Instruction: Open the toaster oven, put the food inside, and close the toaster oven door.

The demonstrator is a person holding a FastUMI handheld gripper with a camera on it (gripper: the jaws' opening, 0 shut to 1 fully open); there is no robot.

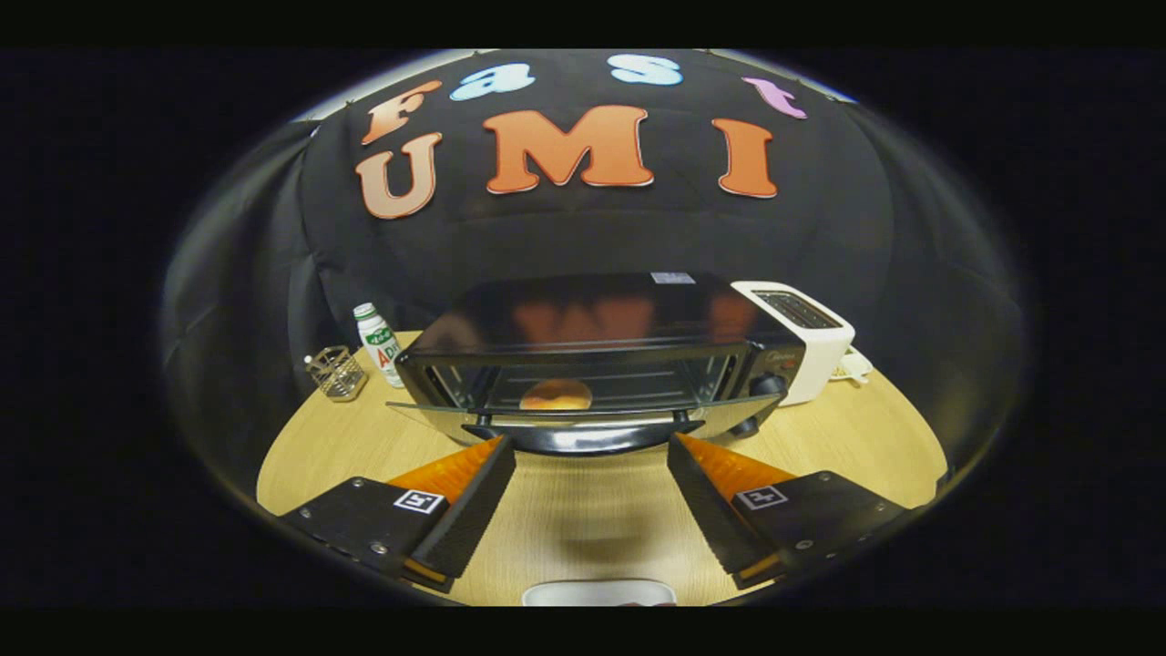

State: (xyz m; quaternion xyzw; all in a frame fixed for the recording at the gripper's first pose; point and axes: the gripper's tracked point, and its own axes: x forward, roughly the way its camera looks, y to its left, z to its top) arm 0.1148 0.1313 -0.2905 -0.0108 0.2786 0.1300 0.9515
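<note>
A black toaster oven (592, 342) stands on the wooden table (847, 437), straight ahead of my fingers. Its glass door (583, 421) hangs open, folded down flat toward me, with the handle (583, 440) at its front edge. A round golden bun (556, 395) lies on the rack inside the oven. My gripper (590, 446) is open, its two fingers spread wide just short of the door handle, with nothing between them.
A white pop-up toaster (806, 337) stands against the oven's right side. Left of the oven are a small white bottle (376, 340) and a wire holder (335, 372). A white plate's rim (598, 592) shows on the table below my fingers.
</note>
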